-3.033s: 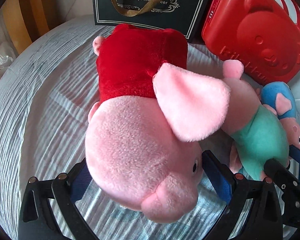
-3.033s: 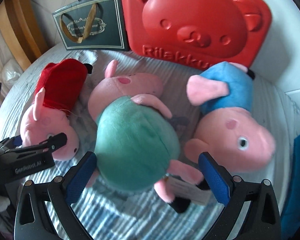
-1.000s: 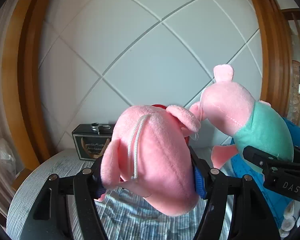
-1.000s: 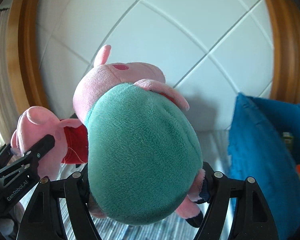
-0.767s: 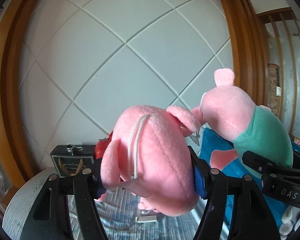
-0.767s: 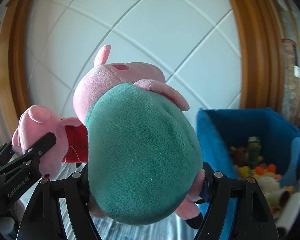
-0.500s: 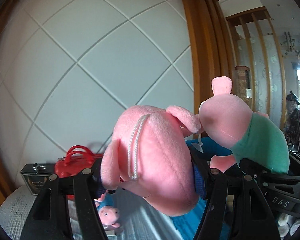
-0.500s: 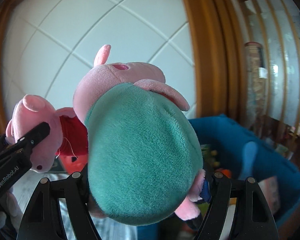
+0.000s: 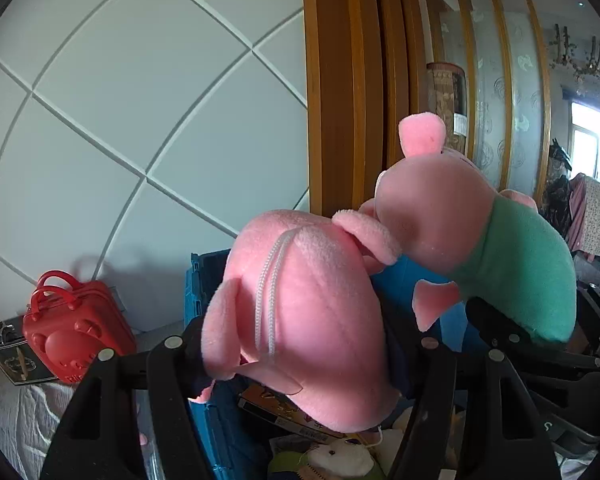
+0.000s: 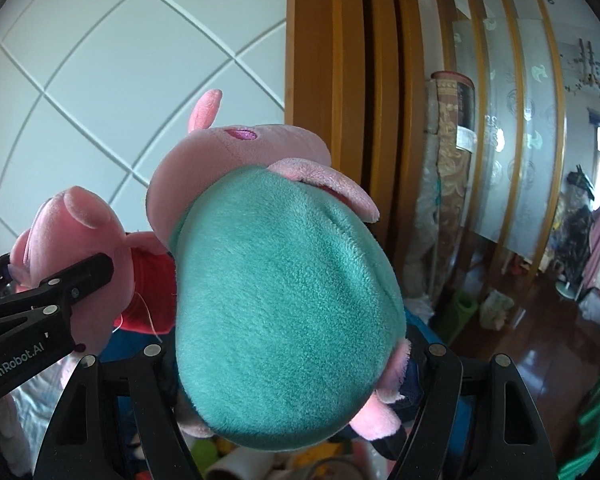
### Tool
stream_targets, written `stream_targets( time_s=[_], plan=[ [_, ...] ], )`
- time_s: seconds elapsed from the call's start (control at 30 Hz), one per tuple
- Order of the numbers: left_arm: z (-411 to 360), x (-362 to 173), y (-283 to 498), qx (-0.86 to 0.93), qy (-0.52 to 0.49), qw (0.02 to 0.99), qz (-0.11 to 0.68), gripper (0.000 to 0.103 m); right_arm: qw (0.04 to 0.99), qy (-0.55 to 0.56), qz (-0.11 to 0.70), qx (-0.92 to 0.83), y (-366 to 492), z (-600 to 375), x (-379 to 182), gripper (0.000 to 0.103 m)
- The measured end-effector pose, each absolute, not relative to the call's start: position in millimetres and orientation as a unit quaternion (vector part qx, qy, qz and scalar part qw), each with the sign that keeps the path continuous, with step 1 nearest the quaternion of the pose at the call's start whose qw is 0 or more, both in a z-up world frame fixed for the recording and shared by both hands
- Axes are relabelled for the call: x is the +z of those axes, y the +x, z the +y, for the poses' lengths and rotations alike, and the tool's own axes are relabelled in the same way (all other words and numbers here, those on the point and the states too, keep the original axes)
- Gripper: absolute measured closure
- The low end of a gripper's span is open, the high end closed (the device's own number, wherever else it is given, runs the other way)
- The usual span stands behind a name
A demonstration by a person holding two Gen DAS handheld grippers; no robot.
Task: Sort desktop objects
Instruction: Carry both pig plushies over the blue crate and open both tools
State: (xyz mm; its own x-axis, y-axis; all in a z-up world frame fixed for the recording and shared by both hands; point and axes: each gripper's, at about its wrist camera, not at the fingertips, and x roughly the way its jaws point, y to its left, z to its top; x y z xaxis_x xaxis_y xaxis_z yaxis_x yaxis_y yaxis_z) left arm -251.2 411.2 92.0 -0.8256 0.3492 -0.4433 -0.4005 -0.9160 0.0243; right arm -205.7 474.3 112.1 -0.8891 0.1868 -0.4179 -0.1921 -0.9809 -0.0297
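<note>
Left tongs point(image 9: 296, 344) clamped on a pink plush pig with a red dress point(image 9: 300, 320), gripped by the head, white hanging loop cord running over the top of the head, toy held up in the air; the right wrist view shows its red dress point(image 10: 150, 292) and snout at far left with the left tongs' black arm across it. Right tongs point(image 10: 288, 354) clamped on a pink plush pig with a teal-green body point(image 10: 280, 300), belly toward the camera, pink feet poking out at the lower right by the finger, head and one ear pointing up and away. In the left wrist view the teal-green pig point(image 9: 480, 240) sits just right of the red-dress pig, heads close together, touching or nearly so, cannot tell which. Both toys are above a blue fabric storage bin point(image 9: 204, 300), below them the bin holds a white plush toy point(image 9: 340, 458), a flat printed box point(image 9: 284, 412) and other small clutter, blurred. Farther left a red plastic bear-face case with handles point(image 9: 70, 328) and a dark gift box point(image 9: 12, 356) stand on a light striped cloth surface point(image 9: 16, 424). Behind is a white wall with diagonal grooves point(image 9: 140, 100), a wooden door frame point(image 9: 340, 80) and a frosted glass partition point(image 10: 500, 120)
</note>
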Motion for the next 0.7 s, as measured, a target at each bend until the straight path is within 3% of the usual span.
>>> stream_targets(
  time_s=[0.53, 0.7],
  plan=[
    [435.7, 65.9, -285.5, 0.939, -0.288, 0.157, 0.104, 0.032, 0.091, -0.266, 0.0, 0.96, -261.6, 495.0, 64.0, 0.023],
    [431.8, 62.7, -289.7, 0.936, -0.298, 0.161, 0.097, 0.031, 0.1, -0.27, 0.002, 0.958, -265.3, 497.9, 62.4, 0.014]
  ],
)
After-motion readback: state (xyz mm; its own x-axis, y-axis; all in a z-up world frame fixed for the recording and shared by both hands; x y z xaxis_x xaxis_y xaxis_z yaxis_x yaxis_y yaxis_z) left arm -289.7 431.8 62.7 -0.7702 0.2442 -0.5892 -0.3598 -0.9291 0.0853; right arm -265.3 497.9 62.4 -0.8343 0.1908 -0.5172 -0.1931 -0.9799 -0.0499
